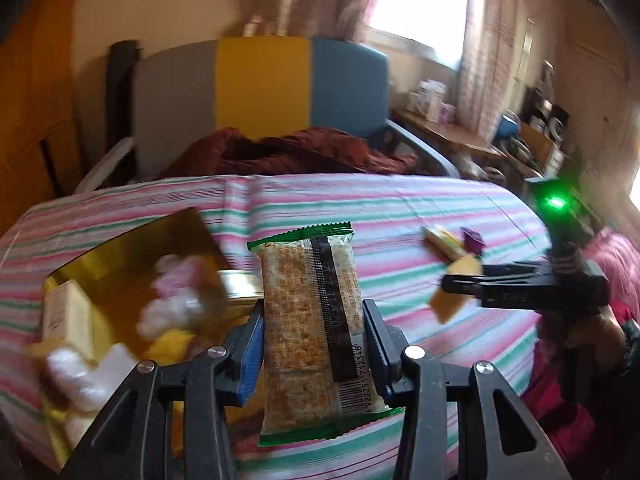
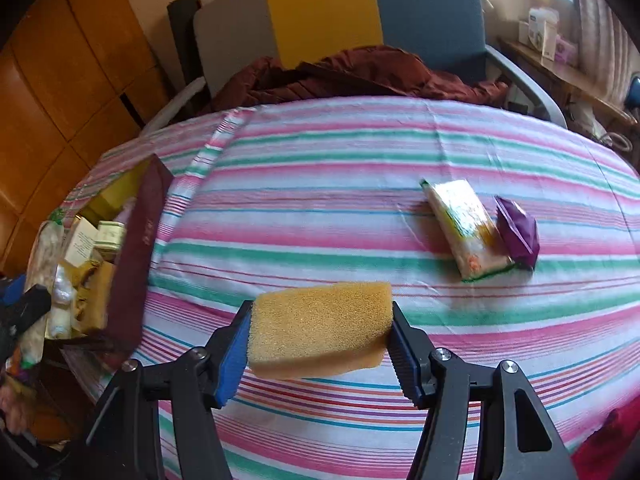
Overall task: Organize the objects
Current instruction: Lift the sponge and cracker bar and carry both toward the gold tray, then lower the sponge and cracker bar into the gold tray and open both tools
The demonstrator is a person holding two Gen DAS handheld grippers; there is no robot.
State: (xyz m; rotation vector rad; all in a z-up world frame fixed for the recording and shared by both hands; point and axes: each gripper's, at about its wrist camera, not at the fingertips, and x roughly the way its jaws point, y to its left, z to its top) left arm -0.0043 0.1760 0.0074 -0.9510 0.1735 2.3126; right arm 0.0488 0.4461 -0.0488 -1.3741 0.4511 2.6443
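Observation:
My left gripper point(image 1: 314, 344) is shut on a green-edged cracker packet point(image 1: 308, 320), held upright above the striped bed just right of an open gold-lined box point(image 1: 132, 248) with several items inside. My right gripper point(image 2: 320, 340) is shut on a yellow sponge point(image 2: 320, 328) and holds it above the bedsheet; it also shows in the left wrist view point(image 1: 464, 280) with the sponge point(image 1: 456, 292). A yellow-green packet point(image 2: 464, 228) and a purple packet point(image 2: 518, 232) lie on the bed to the right. The box point(image 2: 140, 256) stands at the bed's left edge, its dark red wall facing me.
A striped sheet point(image 2: 340, 168) covers the bed. A dark red quilt point(image 2: 360, 72) lies at the far side before a grey, yellow and blue headboard point(image 2: 320, 8). Wooden cabinets point(image 2: 60, 80) stand at the left; a cluttered desk point(image 1: 460, 136) under the window at the right.

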